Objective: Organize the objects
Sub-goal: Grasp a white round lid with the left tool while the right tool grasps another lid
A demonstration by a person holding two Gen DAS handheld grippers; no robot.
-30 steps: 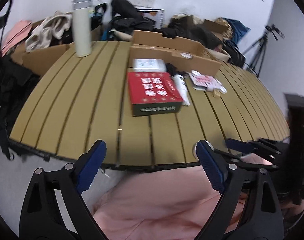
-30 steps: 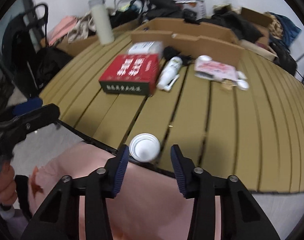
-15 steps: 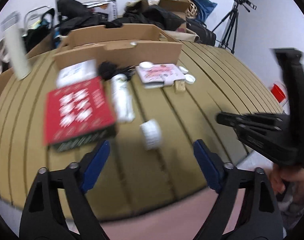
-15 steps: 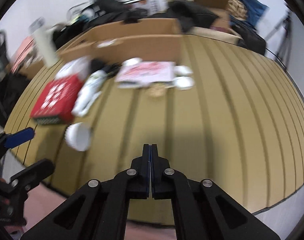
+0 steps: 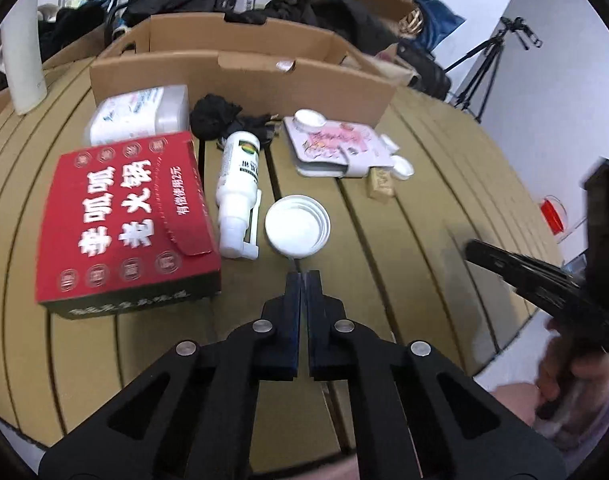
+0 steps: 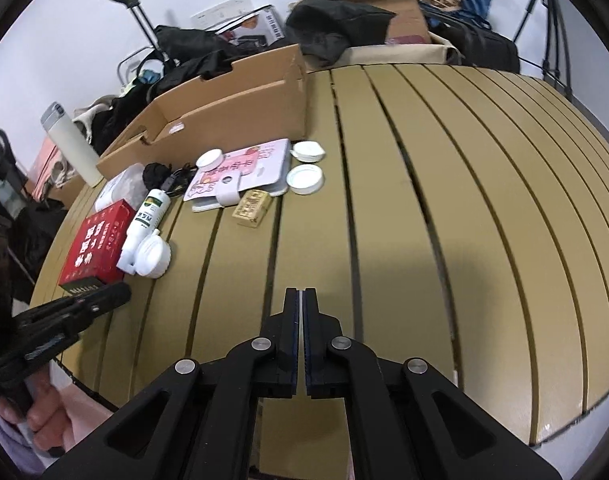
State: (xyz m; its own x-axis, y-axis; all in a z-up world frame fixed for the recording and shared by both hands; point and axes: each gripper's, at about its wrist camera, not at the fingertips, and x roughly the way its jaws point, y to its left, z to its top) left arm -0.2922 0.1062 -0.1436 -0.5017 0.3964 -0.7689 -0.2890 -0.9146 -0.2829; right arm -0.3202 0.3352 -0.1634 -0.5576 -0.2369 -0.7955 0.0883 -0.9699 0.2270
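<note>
A white round lid (image 5: 297, 226) lies on the slatted table, just beyond my left gripper (image 5: 303, 276), which is shut and empty. Left of it lie a white spray bottle (image 5: 239, 184) and a red box (image 5: 124, 216). A pink case (image 5: 336, 148), small white lids (image 5: 402, 168), a tan block (image 5: 380, 186), a black cloth (image 5: 216, 116) and a wipes pack (image 5: 140, 114) lie farther back. My right gripper (image 6: 303, 294) is shut and empty over bare slats; the lid (image 6: 154, 258) and the pink case (image 6: 240, 174) lie to its left.
An open cardboard box (image 5: 244, 72) stands behind the objects. A white thermos (image 5: 22, 52) stands at the far left. Bags and a tripod (image 5: 488, 60) sit beyond the table. The table's right half (image 6: 464, 200) is bare slats.
Both grippers have moved forward over the table. The right gripper let go of the white lid, which now lies by the bottle. The left gripper has gone from wide open to shut.
</note>
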